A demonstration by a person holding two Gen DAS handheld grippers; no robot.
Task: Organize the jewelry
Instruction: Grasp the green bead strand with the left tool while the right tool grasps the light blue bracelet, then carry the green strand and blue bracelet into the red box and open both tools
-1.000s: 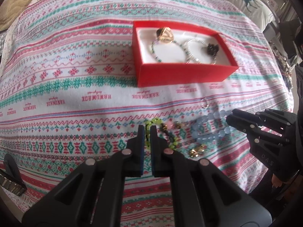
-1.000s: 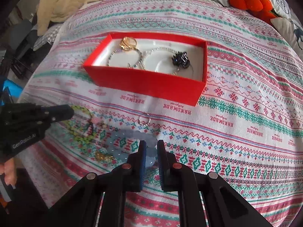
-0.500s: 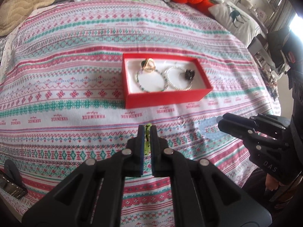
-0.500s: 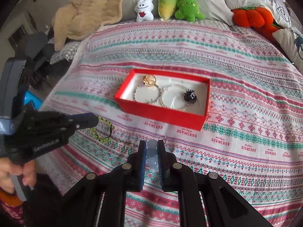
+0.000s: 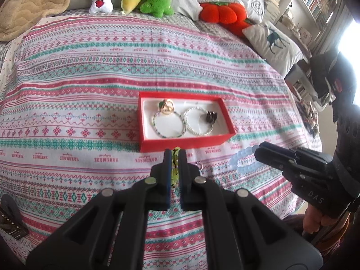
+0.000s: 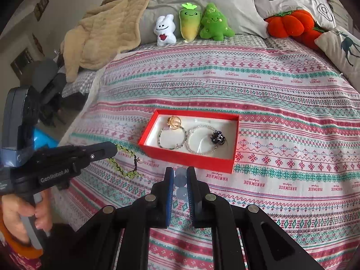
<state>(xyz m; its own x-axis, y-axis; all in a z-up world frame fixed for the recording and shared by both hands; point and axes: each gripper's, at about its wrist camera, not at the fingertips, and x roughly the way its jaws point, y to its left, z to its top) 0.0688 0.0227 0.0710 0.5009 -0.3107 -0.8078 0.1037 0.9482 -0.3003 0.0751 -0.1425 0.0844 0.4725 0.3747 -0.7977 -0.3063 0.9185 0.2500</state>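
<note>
A red box (image 5: 184,144) (image 6: 186,157) with a white lining sits on the patterned bedspread. It holds a gold ring (image 5: 167,108), two beaded bracelets (image 5: 168,123) (image 5: 198,121) and a black piece (image 5: 211,116). My left gripper (image 5: 175,155) is shut on a green beaded bracelet (image 6: 122,164) and holds it in the air, in front of the box. My right gripper (image 6: 180,173) is shut on a pale blue beaded bracelet (image 5: 241,162), lifted near the box's right front. A small silver ring (image 5: 199,165) lies on the bedspread between them.
Plush toys (image 6: 191,24) and pillows (image 6: 290,24) line the far side of the bed. A beige blanket (image 6: 101,31) lies at the far left. A dark item (image 5: 11,222) sits at the bed's near left edge.
Both grippers rose from the bedspread with their bracelets: the green one in the left, the blue one in the right. The box now appears farther away and smaller.
</note>
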